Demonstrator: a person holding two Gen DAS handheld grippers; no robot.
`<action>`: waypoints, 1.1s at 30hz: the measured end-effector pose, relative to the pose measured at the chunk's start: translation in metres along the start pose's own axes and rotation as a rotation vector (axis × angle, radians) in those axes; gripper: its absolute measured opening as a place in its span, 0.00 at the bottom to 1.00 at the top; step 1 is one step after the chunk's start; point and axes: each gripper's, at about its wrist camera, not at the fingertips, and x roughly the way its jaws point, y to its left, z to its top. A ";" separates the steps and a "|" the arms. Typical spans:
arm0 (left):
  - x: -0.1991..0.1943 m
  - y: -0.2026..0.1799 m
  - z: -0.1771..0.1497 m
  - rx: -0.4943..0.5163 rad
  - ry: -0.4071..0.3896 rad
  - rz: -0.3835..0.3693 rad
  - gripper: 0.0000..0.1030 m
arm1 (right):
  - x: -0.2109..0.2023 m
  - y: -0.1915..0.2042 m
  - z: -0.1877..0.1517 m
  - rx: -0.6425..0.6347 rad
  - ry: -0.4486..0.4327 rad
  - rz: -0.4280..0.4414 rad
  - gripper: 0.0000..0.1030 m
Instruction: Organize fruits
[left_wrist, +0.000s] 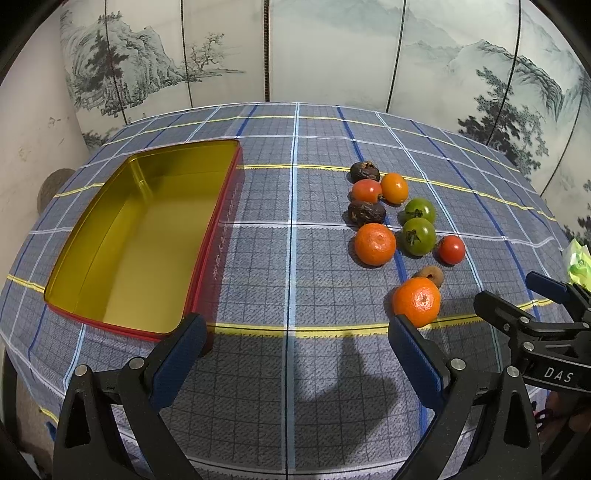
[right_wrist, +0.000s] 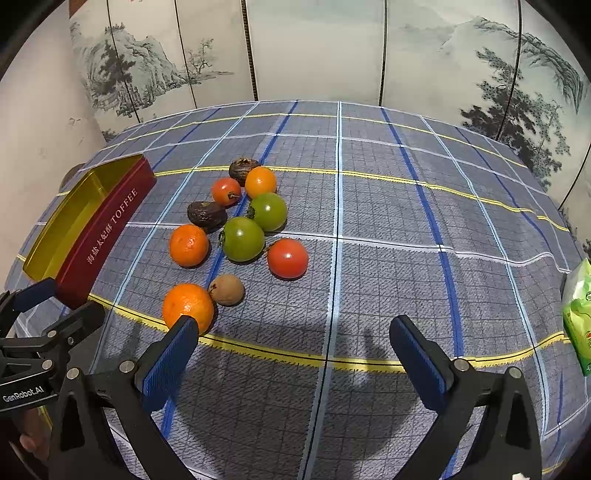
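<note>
You have not yet begun the sorting, as far as these views show: the table (left_wrist: 295, 192) under its blue plaid cloth fills the middle of both frames, and everything on it lies loose. The largest piece, the red tin (left_wrist: 140, 236) with the gold inside, sits at the left of the left wrist view and at the left edge of the right wrist view, lid off and with nothing in it. All the fruit is outside it, gathered right of centre in the left view and well apart from the tin. Going down in size: the near mandarin (left_wrist: 416, 301) lies lowest in the cluster, just above the tip of your left gripper's right-hand finger, and a second mandarin (left_wrist: 375, 243) sits above it; two green tomatoes (left_wrist: 418, 236) lie side by side, touching or nearly so; a red tomato (left_wrist: 451, 249) is at the right of the group, with another red tomato (left_wrist: 365, 190) and a small orange fruit (left_wrist: 394, 187) higher up; two dark wrinkled fruits (left_wrist: 365, 212) are at the upper left of the cluster; the small brown fruit (left_wrist: 430, 275) sits right beside the near mandarin. Your left gripper (left_wrist: 295, 332) is spread wide and holds nothing; your right gripper (right_wrist: 295, 332) is likewise spread and free. Judging by this, every piece is left to move, and the near mandarin looks the handiest first pick.
</note>
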 end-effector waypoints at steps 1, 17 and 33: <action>0.000 0.000 0.000 0.000 0.000 0.000 0.96 | 0.000 0.000 0.000 0.001 0.000 0.000 1.00; 0.004 -0.006 0.001 0.014 0.015 -0.010 0.96 | 0.010 -0.006 -0.005 0.009 0.027 -0.016 1.00; 0.013 -0.019 -0.001 0.052 0.041 -0.073 0.95 | 0.021 -0.026 -0.010 0.037 0.035 -0.007 1.00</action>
